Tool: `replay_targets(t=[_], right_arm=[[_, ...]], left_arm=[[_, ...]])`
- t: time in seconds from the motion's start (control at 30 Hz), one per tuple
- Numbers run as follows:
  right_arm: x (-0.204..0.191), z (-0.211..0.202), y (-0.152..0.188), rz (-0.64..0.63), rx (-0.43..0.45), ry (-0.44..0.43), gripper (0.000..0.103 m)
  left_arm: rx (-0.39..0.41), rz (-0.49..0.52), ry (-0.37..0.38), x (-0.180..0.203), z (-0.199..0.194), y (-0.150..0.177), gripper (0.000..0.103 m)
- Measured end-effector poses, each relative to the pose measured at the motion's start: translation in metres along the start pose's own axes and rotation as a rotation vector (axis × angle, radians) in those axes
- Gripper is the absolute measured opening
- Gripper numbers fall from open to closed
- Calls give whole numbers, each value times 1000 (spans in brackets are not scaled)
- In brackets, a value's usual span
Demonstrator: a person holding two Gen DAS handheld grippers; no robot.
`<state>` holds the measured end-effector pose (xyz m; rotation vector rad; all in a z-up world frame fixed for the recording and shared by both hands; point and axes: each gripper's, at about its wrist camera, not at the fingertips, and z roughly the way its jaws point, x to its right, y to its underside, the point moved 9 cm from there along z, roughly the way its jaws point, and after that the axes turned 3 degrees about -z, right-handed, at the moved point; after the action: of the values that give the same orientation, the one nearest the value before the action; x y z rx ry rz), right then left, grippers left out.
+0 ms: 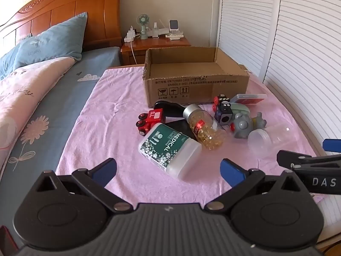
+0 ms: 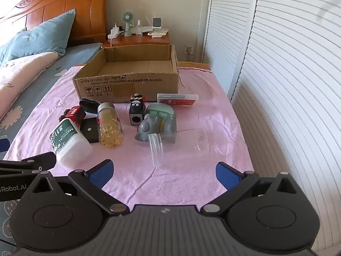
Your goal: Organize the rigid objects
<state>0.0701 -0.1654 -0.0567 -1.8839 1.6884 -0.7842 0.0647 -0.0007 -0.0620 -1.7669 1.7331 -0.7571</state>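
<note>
Stage: nothing is in the box (image 1: 181,68) yet, by the look of its bare floor; the first pick is still to be made.
Left gripper (image 1: 168,170): jaws spread wide, empty, hovering over the pink cloth (image 1: 110,128) just short of the swab tub (image 1: 170,149).
Right gripper (image 2: 164,171): jaws spread wide, empty, facing the clear jar (image 2: 177,145).
Things to sort: all lie in a loose heap on the cloth in front of the box; tub nearest on the left, pill bottle (image 1: 202,125) leaning against it, red car (image 1: 149,119) behind, cube (image 2: 136,115) and grey toy (image 2: 149,130) in the middle, flat case (image 2: 178,99) near the box.
Best first pick, left: likely the tub, since it is closest and lies clear on its near side.
Grip advice: straddle the tub across its narrow sides; its smooth plastic may slip.
Best first pick, right: the jar; close across its ribbed neck, as it lies on its side and could roll.
Risk: lifting the tub may set the pill bottle rolling.
Placement: start at the box's far corner, leaving room.
</note>
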Motion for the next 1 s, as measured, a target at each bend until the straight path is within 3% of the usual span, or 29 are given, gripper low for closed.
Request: replay_targets(t=[1.0], right_arm=[[2,-2,-1,3,1,3,103]], left_arm=[[-5,-7,5,2,-1,0,102]])
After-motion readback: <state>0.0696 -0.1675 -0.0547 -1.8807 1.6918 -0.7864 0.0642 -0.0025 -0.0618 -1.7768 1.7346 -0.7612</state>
